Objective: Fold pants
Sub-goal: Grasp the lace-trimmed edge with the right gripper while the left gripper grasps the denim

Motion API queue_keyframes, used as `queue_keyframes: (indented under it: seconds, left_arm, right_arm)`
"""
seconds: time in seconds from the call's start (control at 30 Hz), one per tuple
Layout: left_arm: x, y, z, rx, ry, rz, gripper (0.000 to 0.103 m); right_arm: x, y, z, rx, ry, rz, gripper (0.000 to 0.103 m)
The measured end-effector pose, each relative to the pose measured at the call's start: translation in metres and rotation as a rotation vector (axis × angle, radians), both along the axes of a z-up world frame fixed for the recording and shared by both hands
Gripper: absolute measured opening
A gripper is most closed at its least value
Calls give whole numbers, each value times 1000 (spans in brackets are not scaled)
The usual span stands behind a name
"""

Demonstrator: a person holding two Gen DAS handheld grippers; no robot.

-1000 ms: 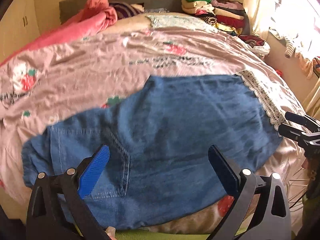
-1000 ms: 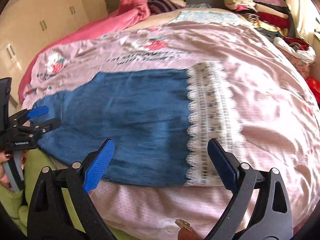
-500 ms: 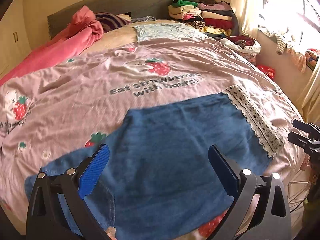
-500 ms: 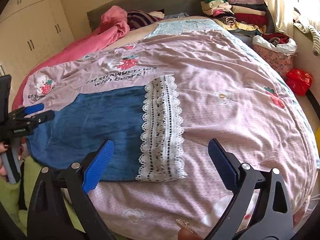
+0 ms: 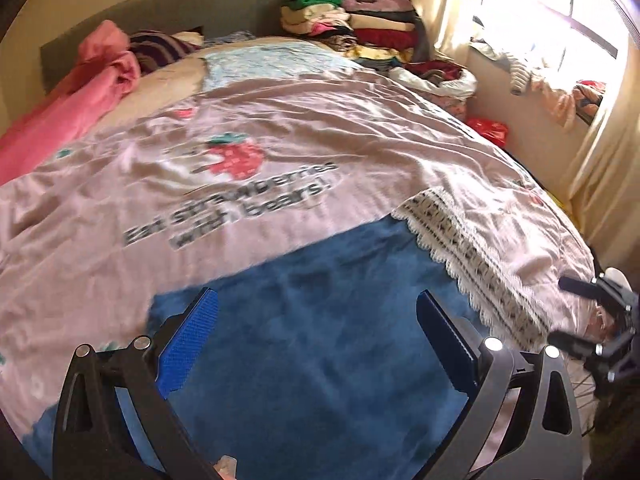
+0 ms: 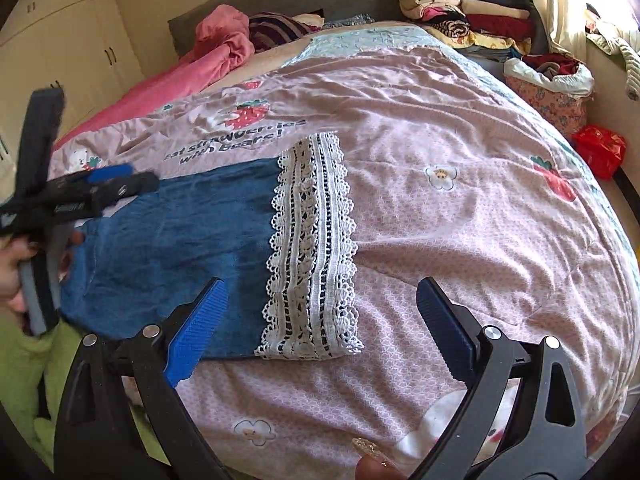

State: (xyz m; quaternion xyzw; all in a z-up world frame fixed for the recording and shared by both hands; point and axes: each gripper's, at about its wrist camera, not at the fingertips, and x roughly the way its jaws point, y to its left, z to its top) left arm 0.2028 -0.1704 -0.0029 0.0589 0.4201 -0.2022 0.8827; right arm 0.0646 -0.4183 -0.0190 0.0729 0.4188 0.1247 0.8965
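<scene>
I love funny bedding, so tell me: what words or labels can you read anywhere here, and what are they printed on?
"Eat strawberries with bears!" on the pink bedspread, beside the strawberry print; slightly blurred, but readable across both views.
A small white label on the left gripper, seen from the right wrist camera: too blurred to read.
No readable text on the denim pants or the clothes pile.

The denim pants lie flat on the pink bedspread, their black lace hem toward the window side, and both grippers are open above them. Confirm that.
One detail is off: the lace hem is white with dark stripes, not black, as the right wrist view shows. The rest holds: the denim pants lie flat on the pink bedspread, and the left gripper and right gripper are both open.
</scene>
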Motion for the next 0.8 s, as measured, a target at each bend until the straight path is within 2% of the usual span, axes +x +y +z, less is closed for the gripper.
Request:
queue_keyframes:
  seconds: [0.2,0.33,0.47,0.53,0.57,0.63,0.7,0.77,0.8]
  left_arm:
    - [44,-26,-27,7,69,-70,99]
    - [64,-41,-40,13,87,-138,98]
    - [76,-55,-54,22,138,-219,98]
    - [81,-60,-63,38,165,-232,96]
    - [80,-62,-65,28,171,-243,88]
    - [78,-64,-66,-2,171,-260,75]
    - [77,-66,-66,-28,172,-267,62]
    - [74,-69,-66,-54,178,-279,45]
    - [73,-70,-66,-55,180,-285,41]
  right_arm:
    - [5,7,-18,40,44,16,89]
    - [9,10,-28,72,66,18,89]
    - [12,13,-36,94,75,24,89]
    - [13,13,-37,108,70,20,83]
    - [15,12,-37,119,67,24,80]
    - [16,12,-38,148,60,45,66]
    - [20,12,-41,174,56,52,63]
    - [23,11,-44,193,51,51,57]
    - [24,11,-45,204,48,53,52]
